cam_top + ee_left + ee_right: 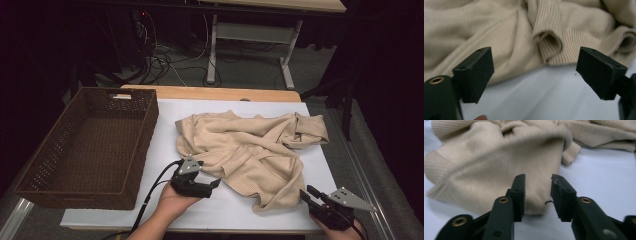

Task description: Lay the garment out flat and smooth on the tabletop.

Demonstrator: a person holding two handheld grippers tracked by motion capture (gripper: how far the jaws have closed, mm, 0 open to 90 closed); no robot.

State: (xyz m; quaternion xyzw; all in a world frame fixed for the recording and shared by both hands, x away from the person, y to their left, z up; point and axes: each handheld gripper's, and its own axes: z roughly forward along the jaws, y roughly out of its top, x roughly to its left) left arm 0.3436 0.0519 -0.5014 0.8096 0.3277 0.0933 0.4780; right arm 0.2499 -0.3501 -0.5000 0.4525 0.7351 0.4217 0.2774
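High view. My left gripper (pixel 216 183) sits low over the white table cover (pixel 240 210), my left hand (pixel 176 202) cupped under its body with the forearm coming up from the near edge. The jaws point level, to my right, toward the near hem of the beige sweater (pixel 250 150), which lies crumpled just ahead of the tips. My right gripper (pixel 306 194) rests at the near right corner of the cover, its grey plate on top, jaws aimed up and to my left at the lowest fold of the sweater, close to it. A brown wicker basket (pixel 85 150) stands well off to the left of my left gripper.

Left gripper view. My left gripper (pixel 535 72) has its jaws spread wide and released, nothing between them. Beyond the tips lies the sweater (pixel 499 32), with a ribbed cuff (pixel 549 41) rolled open straight ahead; bare white cover (pixel 536 97) lies under the gap.

Right gripper view. My right gripper (pixel 537 195) has its jaws partly apart and unclenched. A fold of the sweater (pixel 499 170) stands just beyond the gap; I cannot tell whether the pads (pixel 520 195) brush it. They do not pinch it. A loose thread sticks out beside the right-hand pad.
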